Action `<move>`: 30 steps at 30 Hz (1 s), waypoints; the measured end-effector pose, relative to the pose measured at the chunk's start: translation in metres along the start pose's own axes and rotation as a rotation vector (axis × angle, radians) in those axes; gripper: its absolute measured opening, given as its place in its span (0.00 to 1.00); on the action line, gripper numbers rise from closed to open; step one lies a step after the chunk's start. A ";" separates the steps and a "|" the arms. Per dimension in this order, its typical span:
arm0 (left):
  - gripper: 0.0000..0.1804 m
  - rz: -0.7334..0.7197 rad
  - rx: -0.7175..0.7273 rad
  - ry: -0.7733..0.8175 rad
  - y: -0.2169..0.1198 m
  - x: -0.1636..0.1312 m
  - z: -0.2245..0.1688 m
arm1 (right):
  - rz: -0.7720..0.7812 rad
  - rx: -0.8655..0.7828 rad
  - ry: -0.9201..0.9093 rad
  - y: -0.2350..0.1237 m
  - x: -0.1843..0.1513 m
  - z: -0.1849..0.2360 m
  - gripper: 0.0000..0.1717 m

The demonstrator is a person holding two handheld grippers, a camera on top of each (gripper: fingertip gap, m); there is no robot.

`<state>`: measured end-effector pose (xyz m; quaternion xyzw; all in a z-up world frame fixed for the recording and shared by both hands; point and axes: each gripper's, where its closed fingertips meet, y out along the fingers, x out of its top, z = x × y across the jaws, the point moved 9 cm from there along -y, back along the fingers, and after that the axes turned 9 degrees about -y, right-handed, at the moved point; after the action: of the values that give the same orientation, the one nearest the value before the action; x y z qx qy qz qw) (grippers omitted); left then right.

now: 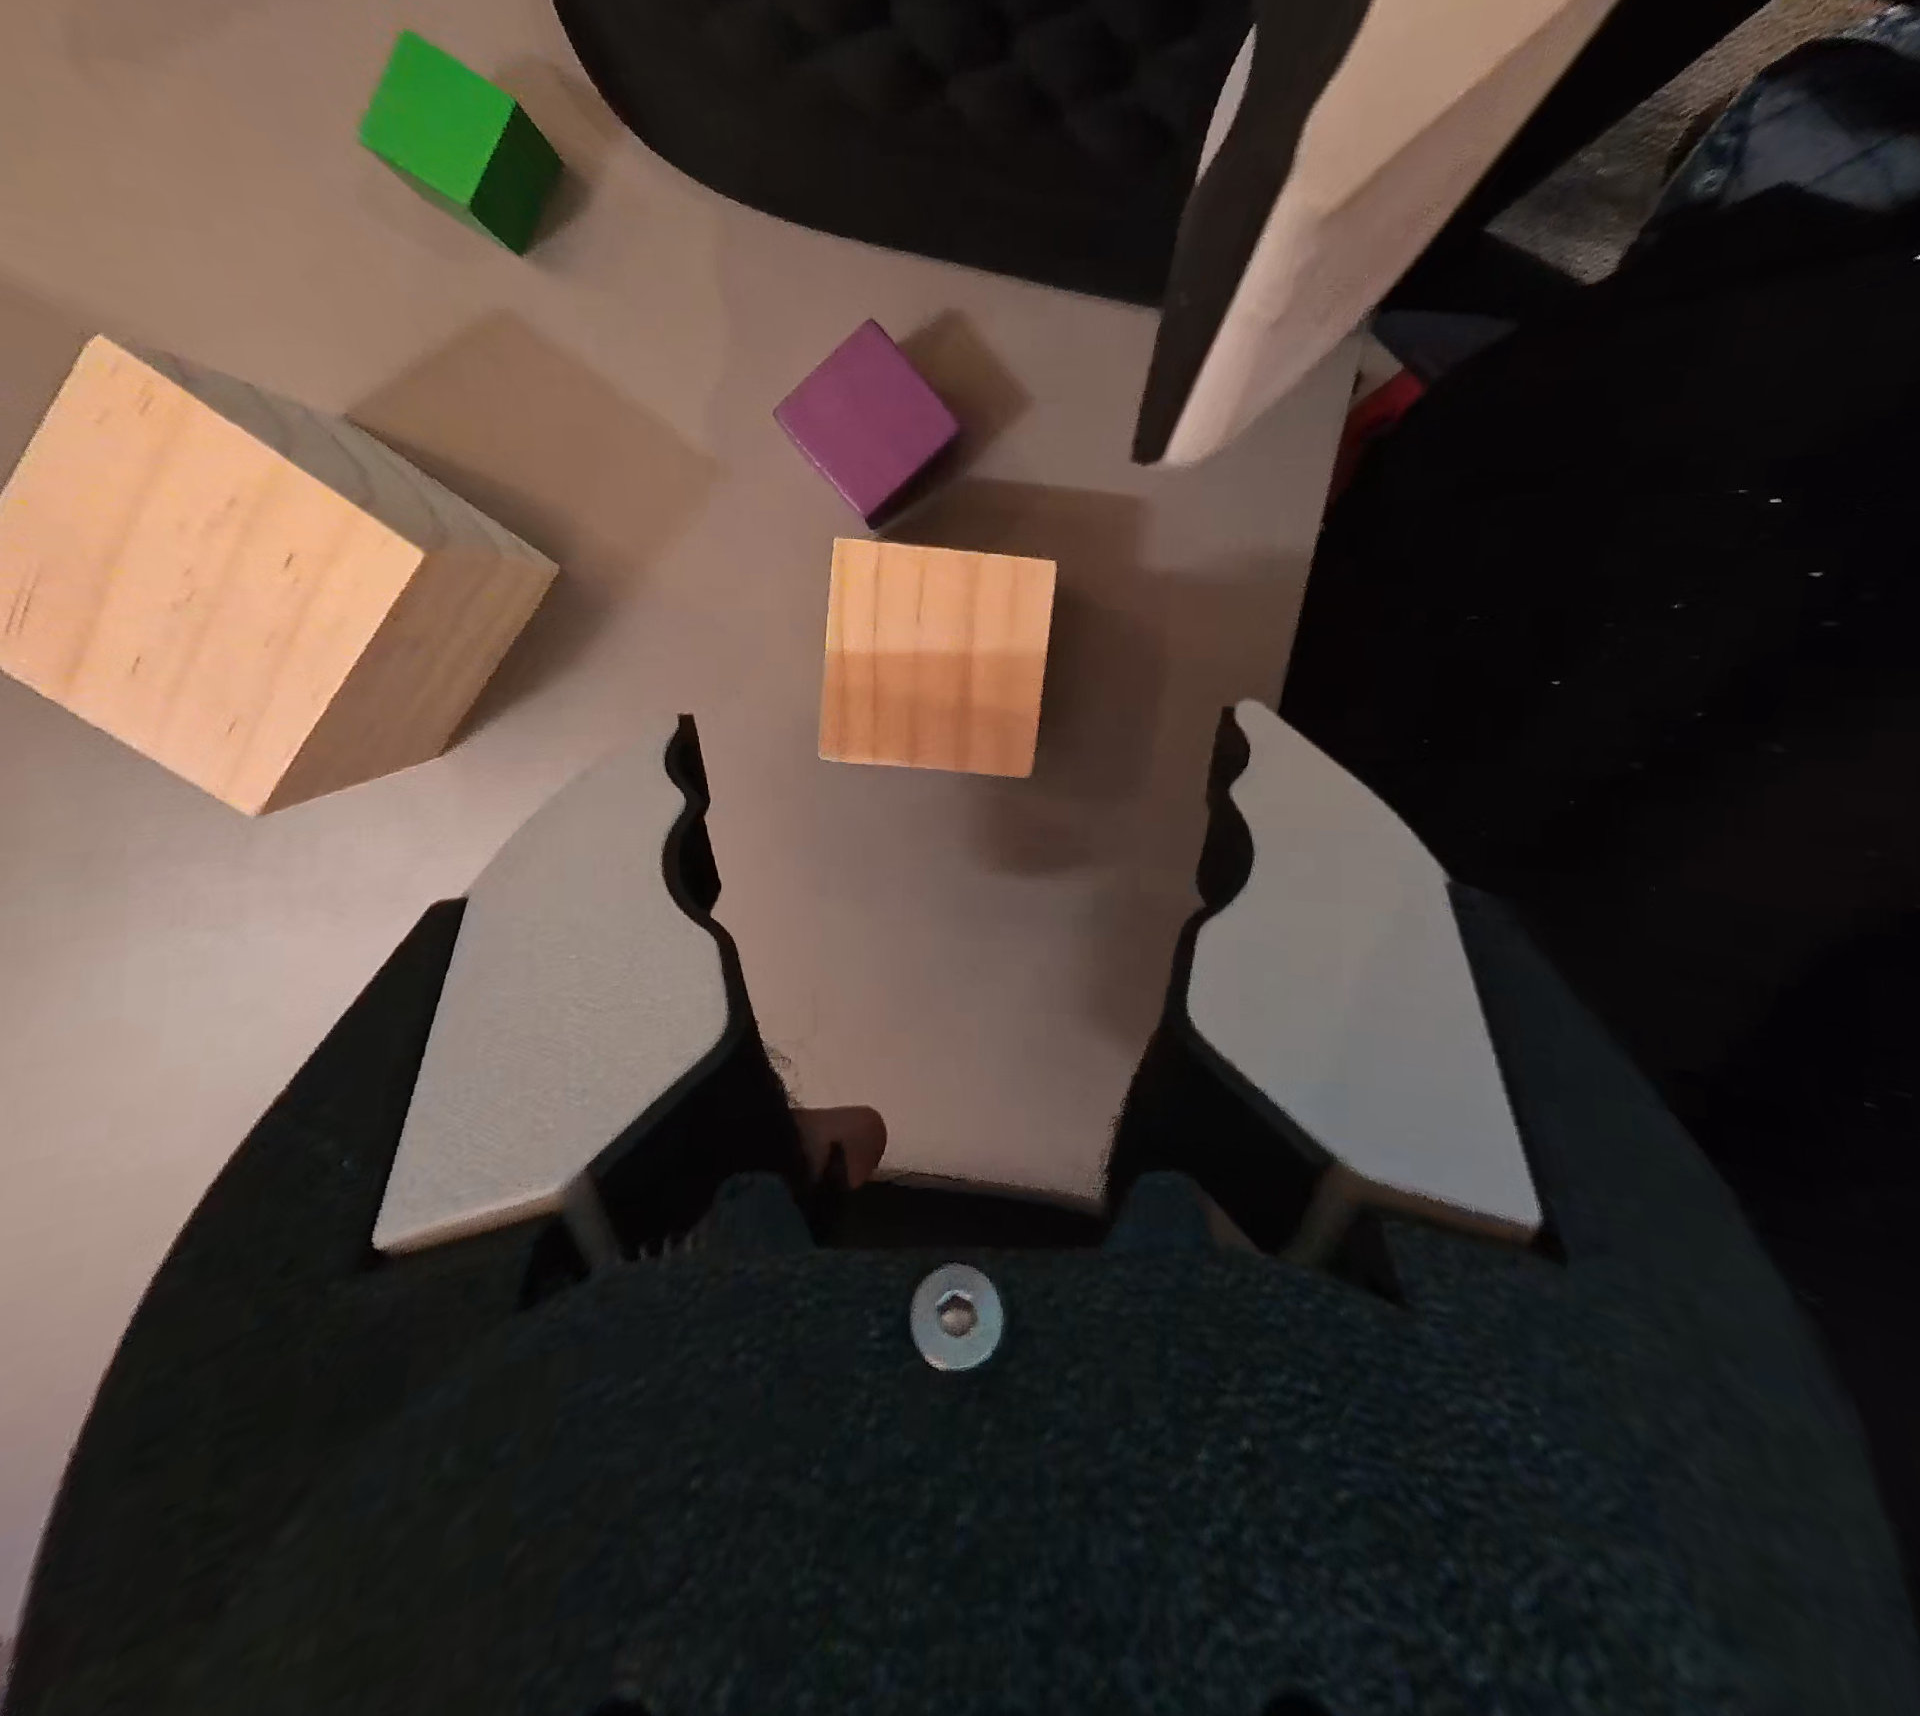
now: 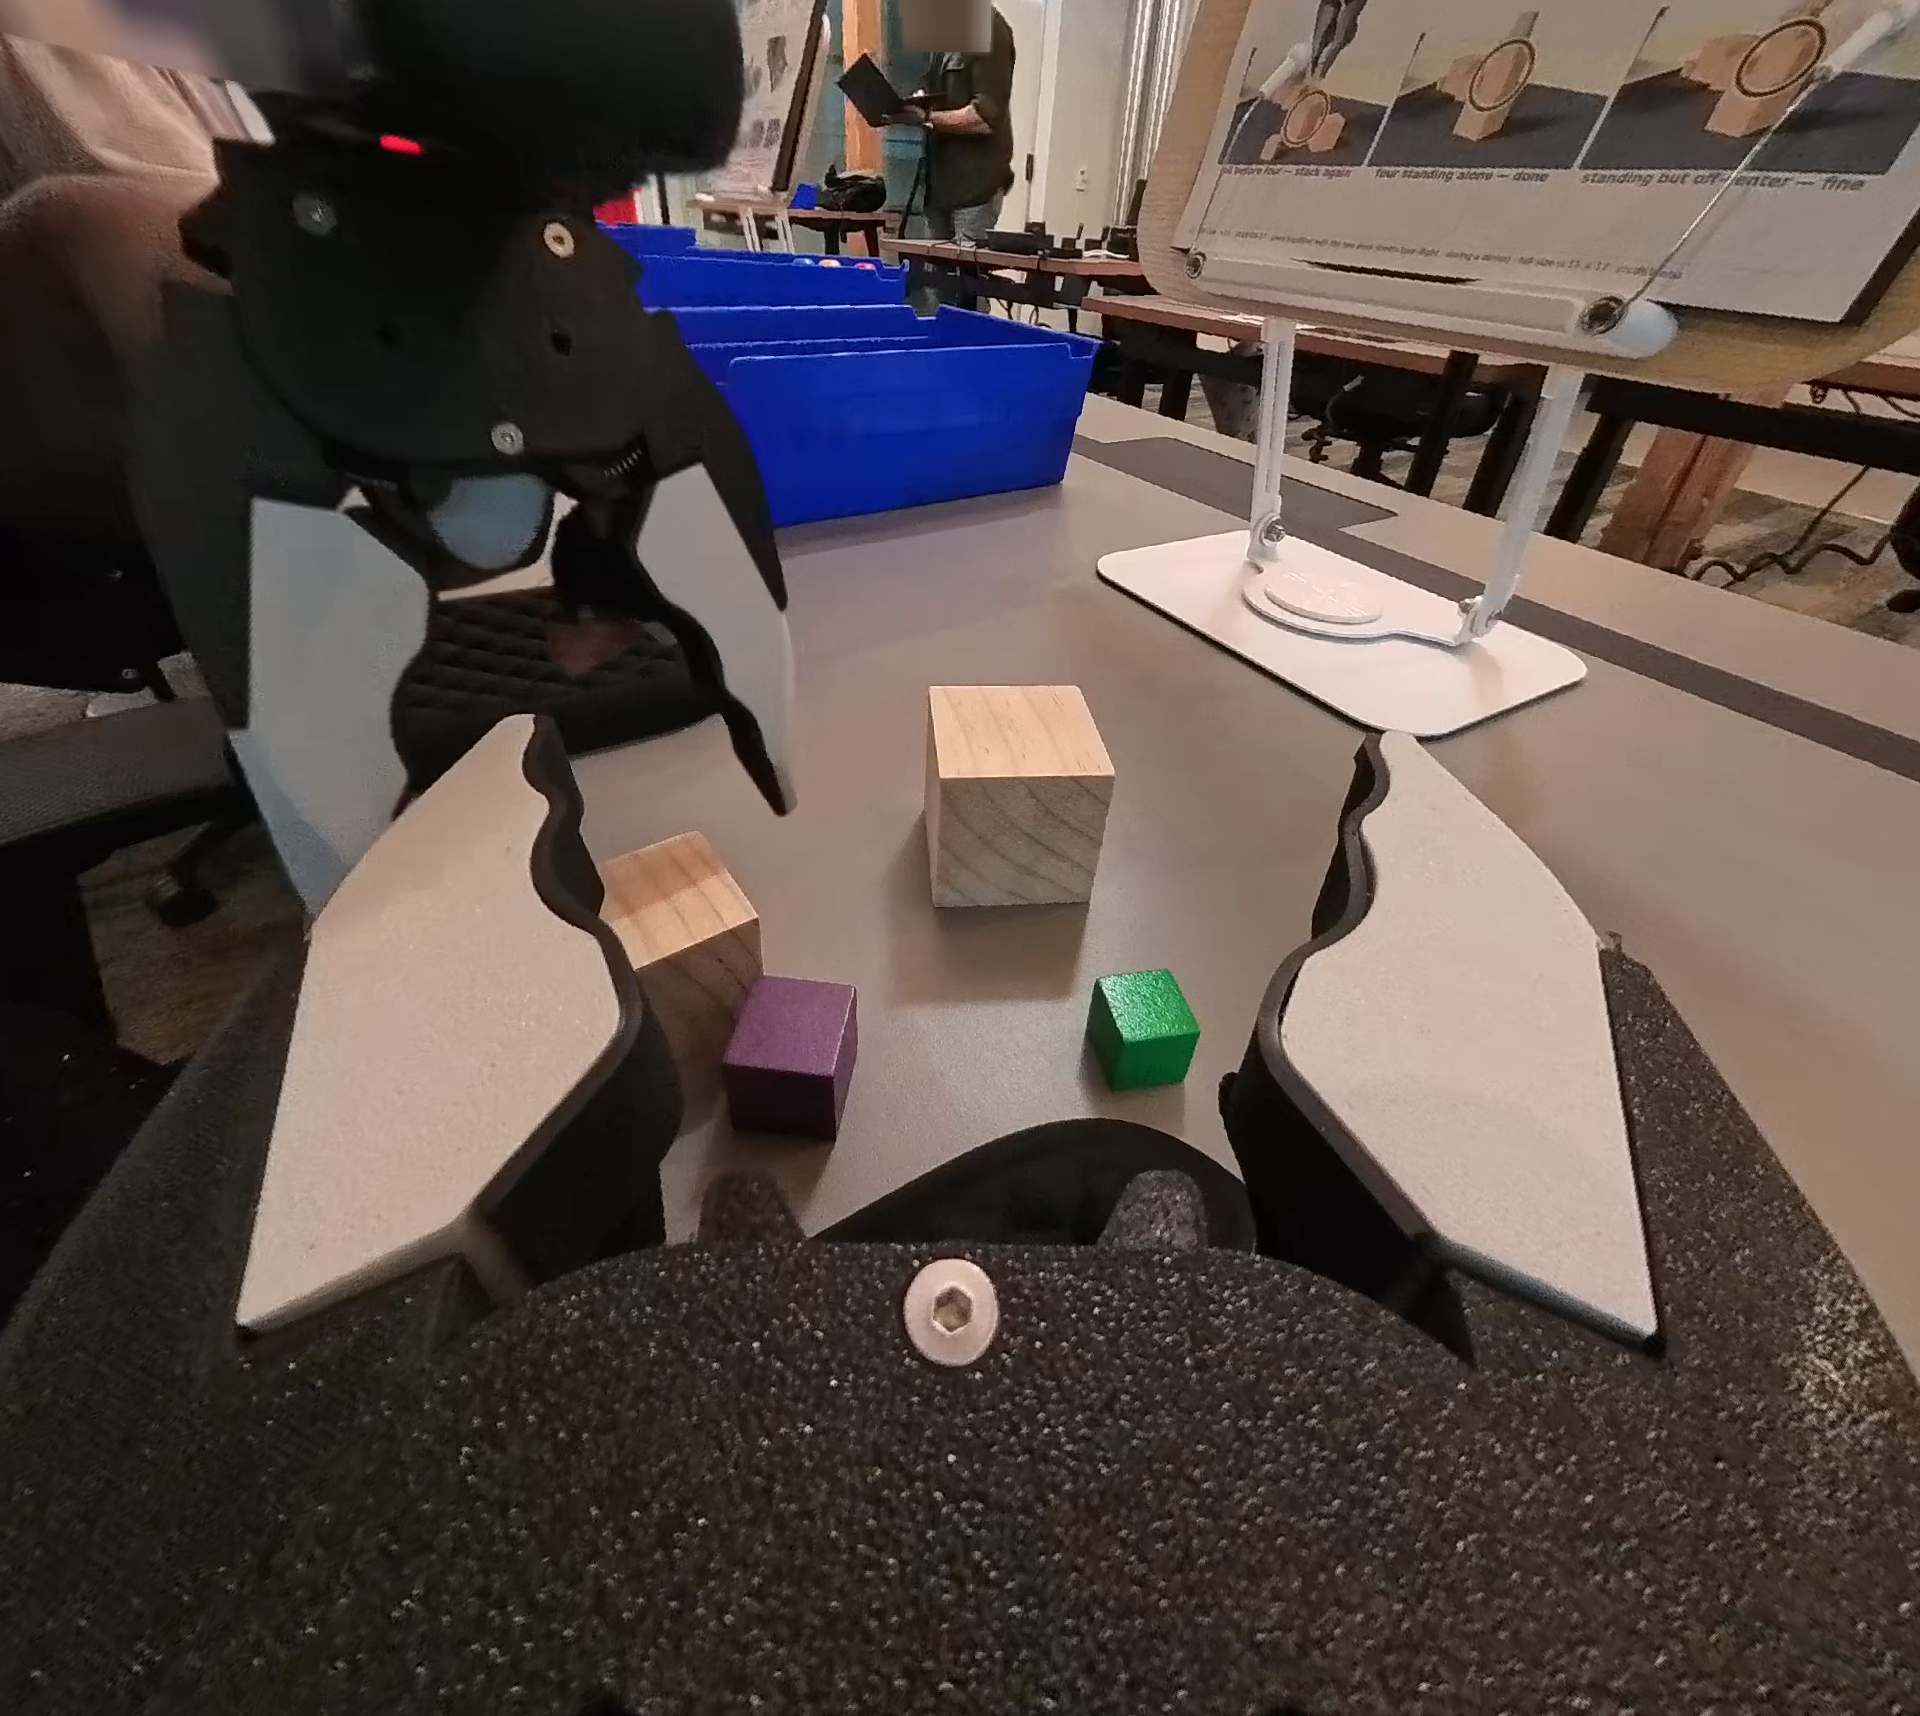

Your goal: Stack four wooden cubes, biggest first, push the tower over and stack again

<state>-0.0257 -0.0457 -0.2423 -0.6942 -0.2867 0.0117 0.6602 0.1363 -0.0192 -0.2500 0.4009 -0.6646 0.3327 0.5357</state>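
My left gripper [image 1: 961, 721] is open and points down at a medium wooden cube [image 1: 935, 658] on the grey table [image 1: 935, 939]. The cube lies just ahead of my fingertips, with a gap on each side. A purple cube [image 1: 868, 419] sits just beyond it, a green cube [image 1: 457, 139] farther off, and a large wooden cube [image 1: 239, 565] to the left. My right gripper [image 2: 954, 739] is open and empty, low over the table. The large cube [image 2: 1013, 799] stands ahead of it, with the purple cube [image 2: 790, 1053], green cube [image 2: 1143, 1027] and medium cube [image 2: 681, 923] between its fingers, untouched.
Blue bins [image 2: 894, 409] stand at the table's far side. A white stand [image 2: 1351, 627] carrying a printed board [image 2: 1558, 56] is at the far right. A black chair [image 1: 904, 25] sits past the table edge. A person [image 2: 956, 108] stands in the background.
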 end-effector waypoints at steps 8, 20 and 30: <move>0.40 0.031 0.005 0.045 0.013 0.003 0.002 | -0.006 0.004 0.006 -0.001 0.000 -0.001 0.78; 0.24 -0.047 -0.022 0.064 -0.018 0.012 0.022 | -0.009 0.010 0.013 -0.001 0.000 -0.001 0.77; 0.24 -0.111 0.094 -0.012 -0.076 0.047 0.081 | -0.008 0.013 0.013 -0.001 0.000 -0.001 0.75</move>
<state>-0.0474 0.0452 -0.1650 -0.6454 -0.3279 -0.0075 0.6898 0.1373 -0.0186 -0.2499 0.4049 -0.6574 0.3373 0.5386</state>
